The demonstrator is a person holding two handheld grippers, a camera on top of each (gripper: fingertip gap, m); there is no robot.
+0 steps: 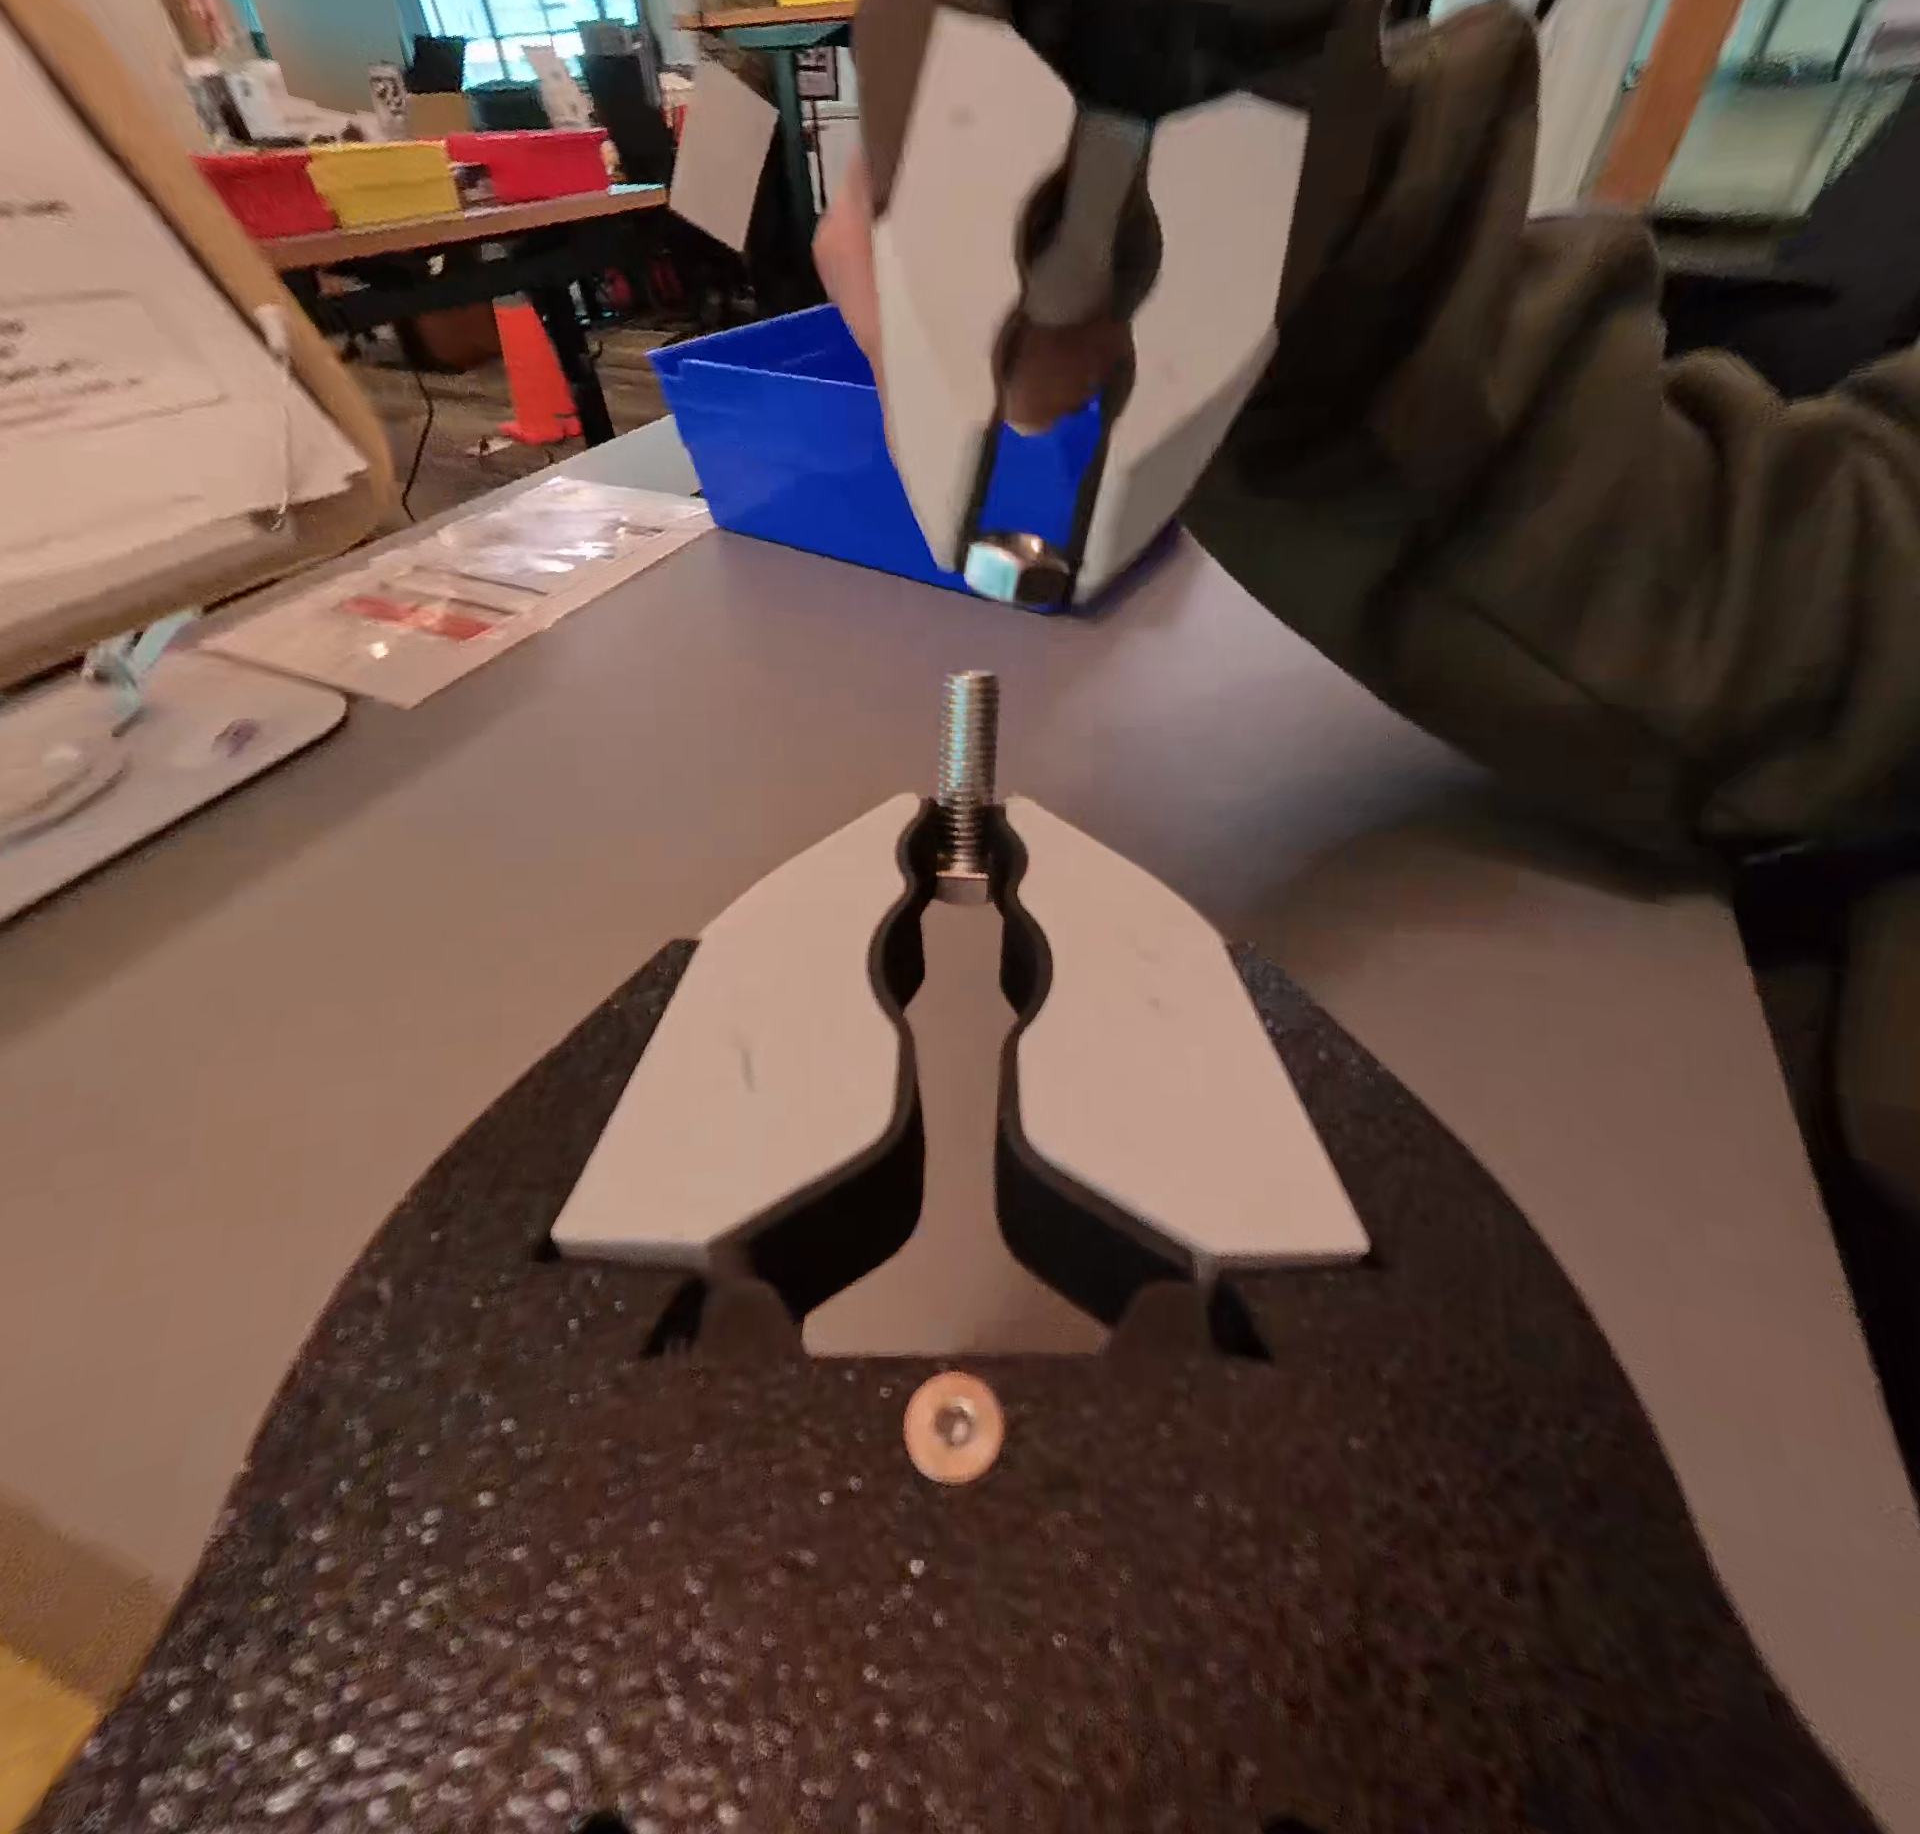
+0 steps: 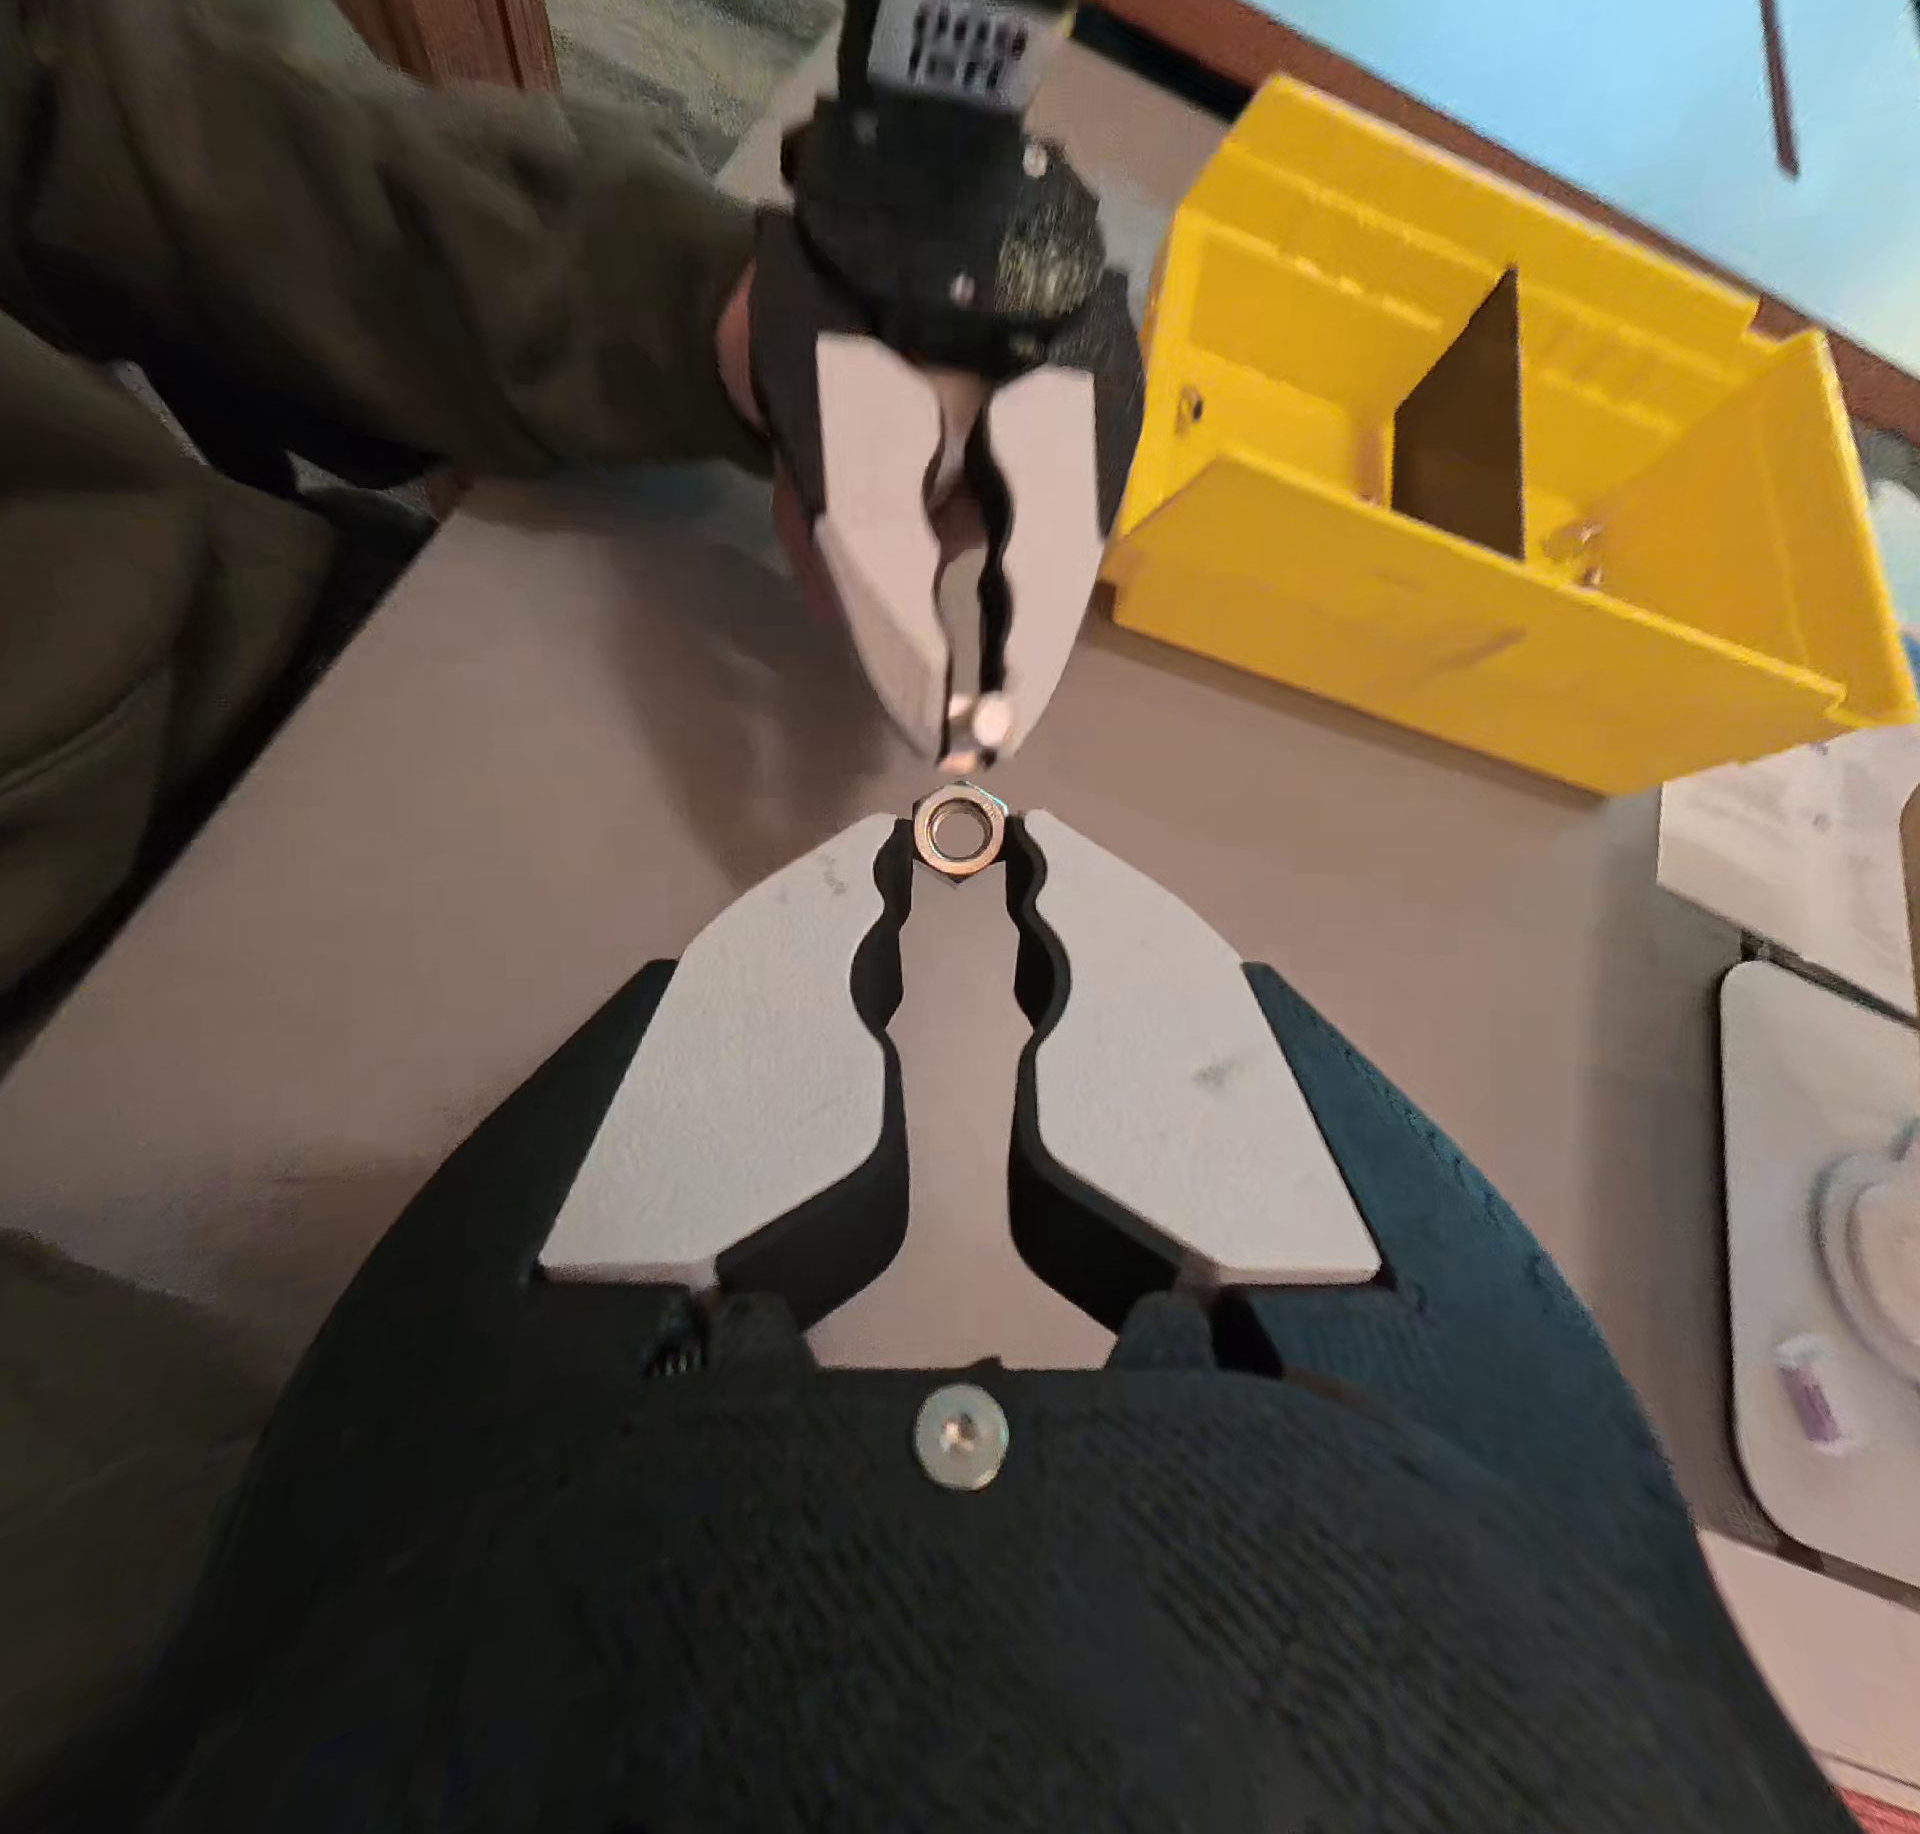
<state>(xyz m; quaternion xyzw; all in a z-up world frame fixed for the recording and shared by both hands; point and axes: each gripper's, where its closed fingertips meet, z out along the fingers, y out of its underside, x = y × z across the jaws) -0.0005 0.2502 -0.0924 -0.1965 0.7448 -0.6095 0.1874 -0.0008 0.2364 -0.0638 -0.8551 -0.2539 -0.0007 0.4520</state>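
Observation:
My left gripper is shut on a silver bolt near its head, and the threaded end sticks out forward over the grey table. My right gripper is shut on a silver hex nut, its hole facing the camera. In the left wrist view the right gripper hangs above and just beyond the bolt tip, holding the nut. In the right wrist view the left gripper points at the nut with the bolt end a short gap away.
A blue bin stands on the table behind the right gripper. A yellow bin with a divider sits at the right. Plastic bags and papers and a white board lie at the left. A person's olive sleeves reach in. My left and right fingertips are right by each other.

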